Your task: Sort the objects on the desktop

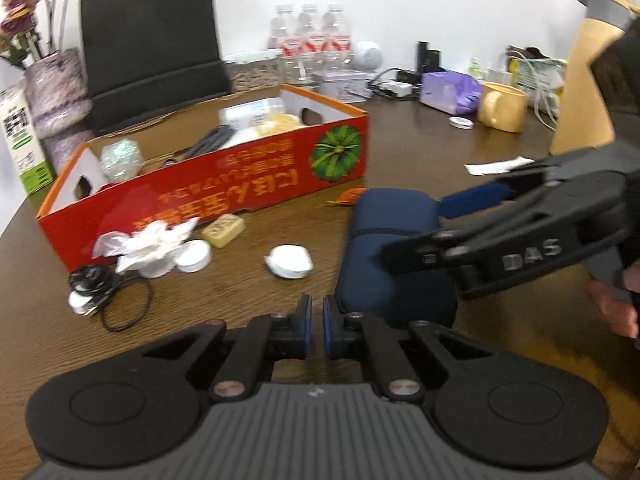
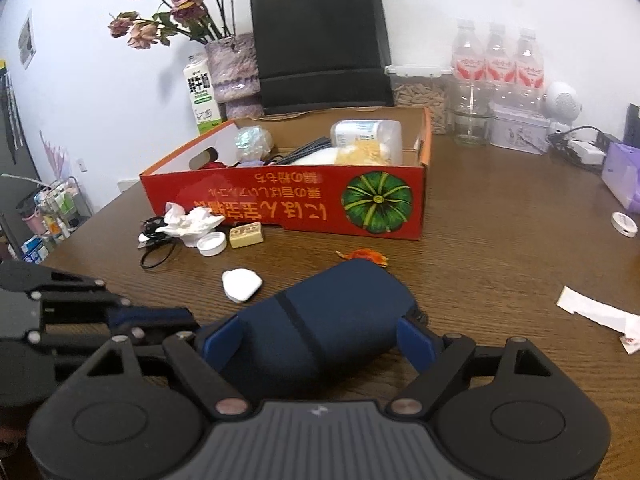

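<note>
A navy soft case [image 2: 328, 320] lies on the brown table [image 2: 500, 240], and my right gripper [image 2: 319, 340] is shut on it, one blue pad pressed to each side. In the left wrist view the same case [image 1: 392, 248] sits just right of my left gripper [image 1: 317, 326], which is shut on nothing, its pads almost touching. The right gripper [image 1: 432, 228] reaches in there from the right. Beyond stands the red cardboard box [image 2: 288, 200], holding a jar, a cable and other items.
In front of the box lie a crumpled tissue [image 1: 152, 240], a white cap [image 1: 193, 256], a beige block [image 1: 223, 230], a white round piece [image 1: 289, 262], a black cable [image 1: 108, 288] and an orange scrap [image 1: 350, 197]. A paper slip [image 2: 592, 312], a yellow mug [image 1: 502, 106], water bottles [image 2: 496, 68] and a black bag [image 2: 320, 40] stand behind.
</note>
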